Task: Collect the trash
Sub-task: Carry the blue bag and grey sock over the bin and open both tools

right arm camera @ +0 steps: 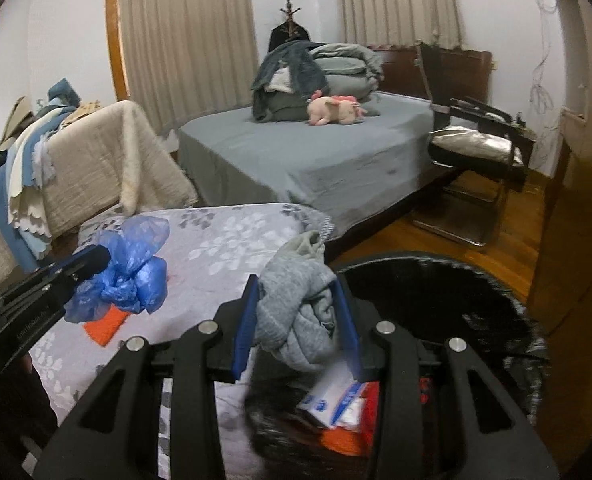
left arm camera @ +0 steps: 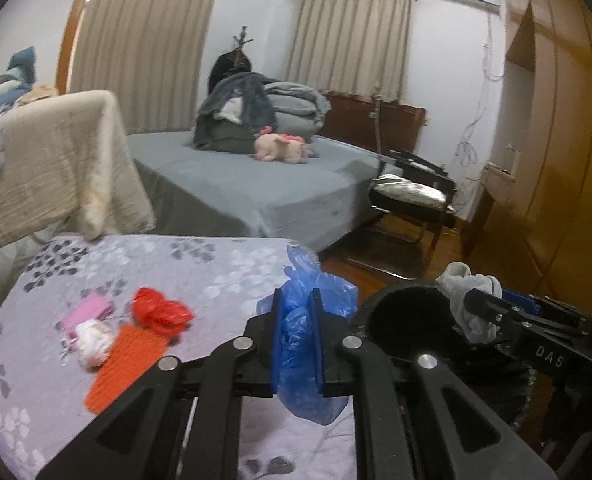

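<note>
My left gripper (left arm camera: pixel 297 300) is shut on a crumpled blue plastic bag (left arm camera: pixel 302 320), held above the right edge of the floral bedspread (left arm camera: pixel 199 268); the same bag (right arm camera: pixel 131 272) shows at the left of the right wrist view. My right gripper (right arm camera: pixel 296 292) is shut on a bunched grey sock (right arm camera: pixel 296 312), over the near rim of a black trash bin (right arm camera: pixel 456 304). That sock (left arm camera: pixel 470 296) and bin (left arm camera: pixel 408 320) also sit at the right in the left wrist view. On the bedspread lie a red plastic wad (left arm camera: pixel 159 312), an orange mesh piece (left arm camera: pixel 127 364), a white wad (left arm camera: pixel 93 342) and a pink wrapper (left arm camera: pixel 89 310).
Inside the bin lie white-blue packaging (right arm camera: pixel 332 400) and red and orange scraps. Behind stands a grey bed (left arm camera: pixel 247 184) with folded blankets and a pink plush toy (left arm camera: pixel 281 146). A black chair (left arm camera: pixel 412 196) stands on the wooden floor; a beige blanket (left arm camera: pixel 55 160) hangs at left.
</note>
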The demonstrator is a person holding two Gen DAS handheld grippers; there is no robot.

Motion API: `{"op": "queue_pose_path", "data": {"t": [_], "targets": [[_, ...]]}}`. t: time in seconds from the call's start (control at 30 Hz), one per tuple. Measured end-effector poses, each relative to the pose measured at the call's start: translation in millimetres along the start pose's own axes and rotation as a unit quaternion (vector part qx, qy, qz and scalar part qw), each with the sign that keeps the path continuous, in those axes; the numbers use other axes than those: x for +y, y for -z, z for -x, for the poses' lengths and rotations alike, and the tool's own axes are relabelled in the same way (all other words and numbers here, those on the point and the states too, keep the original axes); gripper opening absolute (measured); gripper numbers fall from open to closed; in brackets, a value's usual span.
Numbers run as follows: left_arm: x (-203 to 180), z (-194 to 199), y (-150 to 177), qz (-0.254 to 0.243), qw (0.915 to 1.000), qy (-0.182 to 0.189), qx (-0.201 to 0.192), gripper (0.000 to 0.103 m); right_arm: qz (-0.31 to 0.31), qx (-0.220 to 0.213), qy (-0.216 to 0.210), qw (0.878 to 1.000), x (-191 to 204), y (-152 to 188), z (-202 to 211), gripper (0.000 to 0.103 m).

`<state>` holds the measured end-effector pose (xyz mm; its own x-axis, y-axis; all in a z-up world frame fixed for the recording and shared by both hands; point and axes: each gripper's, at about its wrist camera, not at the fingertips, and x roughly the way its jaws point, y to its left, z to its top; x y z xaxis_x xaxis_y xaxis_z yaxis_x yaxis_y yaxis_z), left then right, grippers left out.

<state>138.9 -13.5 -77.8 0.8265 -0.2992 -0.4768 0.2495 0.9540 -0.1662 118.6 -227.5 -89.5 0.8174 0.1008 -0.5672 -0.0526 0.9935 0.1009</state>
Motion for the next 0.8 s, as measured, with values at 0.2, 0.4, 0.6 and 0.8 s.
{"op": "queue_pose_path", "data": {"t": [0.2,0.4,0.6,0.8], "targets": [[-41,-16,-5,-0.016,0.999,0.04,0.005,0.012,-0.013,-0.005,0.031,0.999,-36,4,14,0.036],[-79,-33,-2,-0.037,0.9964,0.075,0.016,0.012,-0.028,-0.007,0.055,0.998,-68,10,23,0.036],[-113,-52,4,-0.055,0.9925,0.104,0.035,0.012,-0.045,-0.003,0.076,0.996,-95,19,28,0.036],[-136,-66,8,-0.069,0.9896,0.118,0.045,0.012,-0.054,0.004,0.095,0.994,-116,26,27,0.036]]}}
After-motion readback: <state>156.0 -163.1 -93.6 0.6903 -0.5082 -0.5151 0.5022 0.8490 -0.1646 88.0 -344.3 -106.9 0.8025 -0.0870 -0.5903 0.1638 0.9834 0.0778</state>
